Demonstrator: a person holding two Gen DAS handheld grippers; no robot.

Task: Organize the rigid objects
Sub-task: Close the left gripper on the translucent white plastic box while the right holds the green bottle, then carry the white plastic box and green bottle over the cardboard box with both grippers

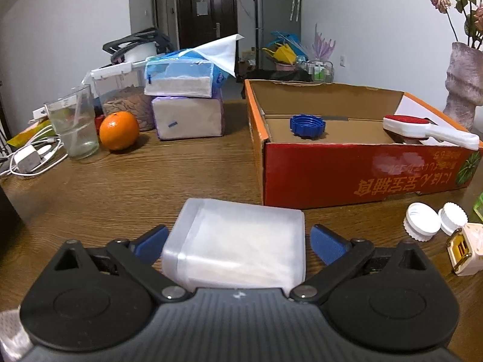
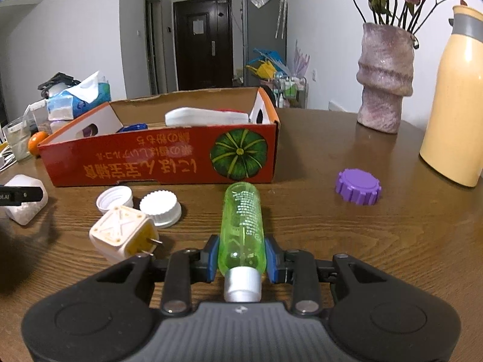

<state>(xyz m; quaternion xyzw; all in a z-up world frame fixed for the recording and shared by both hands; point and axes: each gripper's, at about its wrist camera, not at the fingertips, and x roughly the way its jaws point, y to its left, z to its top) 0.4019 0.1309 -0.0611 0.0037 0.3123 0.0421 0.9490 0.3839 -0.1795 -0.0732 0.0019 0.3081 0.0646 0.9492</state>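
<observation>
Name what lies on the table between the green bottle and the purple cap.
Nothing: in the right wrist view, bare wood separates the green bottle from the purple cap.

Green bottle lies flat, silver-capped; frosted white box rests on wood.

My blue-padded left tongs straddle a frosted white box; my right tongs show a lime-green bottle, silver-capped. Beyond: red-orange carton with a green pumpkin picture, purple cap, mottled mauve vase, perhaps ceramic.
</observation>
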